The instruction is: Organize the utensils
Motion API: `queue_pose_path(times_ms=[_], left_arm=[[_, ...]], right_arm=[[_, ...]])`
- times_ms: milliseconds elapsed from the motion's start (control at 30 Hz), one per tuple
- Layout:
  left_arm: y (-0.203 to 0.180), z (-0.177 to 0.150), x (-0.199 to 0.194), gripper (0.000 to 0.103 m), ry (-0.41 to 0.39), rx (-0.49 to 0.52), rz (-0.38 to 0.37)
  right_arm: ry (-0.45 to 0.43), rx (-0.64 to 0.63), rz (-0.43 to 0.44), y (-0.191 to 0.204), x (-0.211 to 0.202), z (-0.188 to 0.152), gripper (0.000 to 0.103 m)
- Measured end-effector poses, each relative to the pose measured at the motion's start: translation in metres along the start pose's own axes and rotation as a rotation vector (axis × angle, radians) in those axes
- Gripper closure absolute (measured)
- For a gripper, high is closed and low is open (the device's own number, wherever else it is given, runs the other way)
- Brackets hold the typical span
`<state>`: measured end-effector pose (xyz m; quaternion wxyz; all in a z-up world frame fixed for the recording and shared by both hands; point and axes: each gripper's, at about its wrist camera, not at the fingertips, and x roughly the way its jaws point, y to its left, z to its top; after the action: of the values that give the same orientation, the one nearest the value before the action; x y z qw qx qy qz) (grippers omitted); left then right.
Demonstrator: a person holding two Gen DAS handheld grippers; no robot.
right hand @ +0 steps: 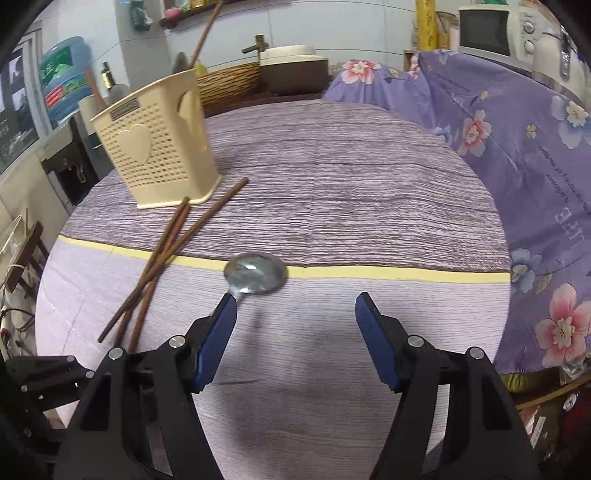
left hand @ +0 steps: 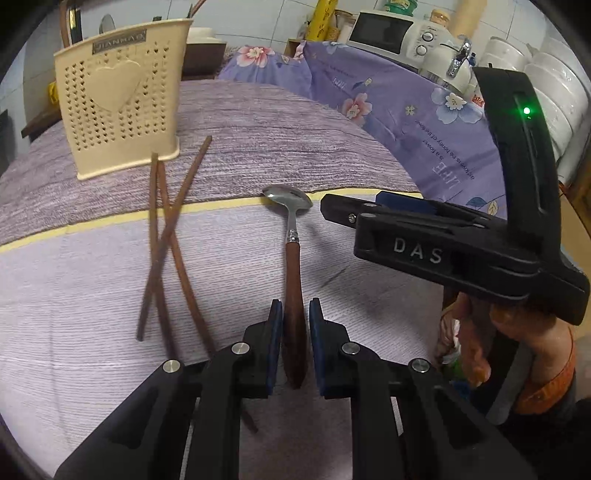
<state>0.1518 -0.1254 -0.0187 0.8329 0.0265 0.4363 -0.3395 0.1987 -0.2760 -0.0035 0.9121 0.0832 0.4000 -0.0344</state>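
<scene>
Closest to the left wrist camera, the left claw (left hand: 295, 325) is narrowed onto the brown wooden handle of a spoon (left hand: 293, 280), its blue pads (left hand: 276, 332) pressing either side near the handle's end. From there the spoon runs straight away from the lens — handle near, shiny metal bowl far — and the bowl sits over a yellow stripe (left hand: 110, 218) in the purple striped cloth (left hand: 258, 129) covering the desk.

Left of the spoon, brown chopsticks (left hand: 162, 240) lie loosely crossed on the cloth, their long axes also running away from the camera, with far tips just beside a cream perforated utensil holder (left hand: 122, 96). That holder stands upright at the far left and has a heart shape on its front.

Right of the spoon's bowl, the right claw (left hand: 328, 206) reaches in from the side, close to the bowl but not touching it. Its own camera shows its jaws wide apart with nothing between them — the spoon's bowl (right hand: 255, 273) lies just beyond its left fingertip.

A flowered purple cover (left hand: 388, 103) drapes something at the right, with a microwave (left hand: 384, 29) behind it.
</scene>
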Motion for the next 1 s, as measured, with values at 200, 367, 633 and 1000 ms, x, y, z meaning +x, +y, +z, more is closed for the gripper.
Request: queue_pose_path(times_ms=[200,367,633,1000], left_arm=[[0.002,0.0,0.0,0.063,0.002,-0.009,0.005],[0.019,0.003,-0.02,0.06,-0.044,-0.014,0.043],[0.061,0.005,-0.032,0.062,-0.062,-0.048,0.198],[0.055,-0.002,-0.021,0.096,-0.018,-0.037,0.196]], right_arm=[[0.038,0.017,0.028,0.004,0.009,0.001,0.036],[0.056,0.035,0.056,0.015,0.011,0.005,0.036],[0.088,0.023,0.073,0.032,0.02,0.0,0.036],[0.078,0.023,0.076,0.029,0.017,-0.003,0.036]])
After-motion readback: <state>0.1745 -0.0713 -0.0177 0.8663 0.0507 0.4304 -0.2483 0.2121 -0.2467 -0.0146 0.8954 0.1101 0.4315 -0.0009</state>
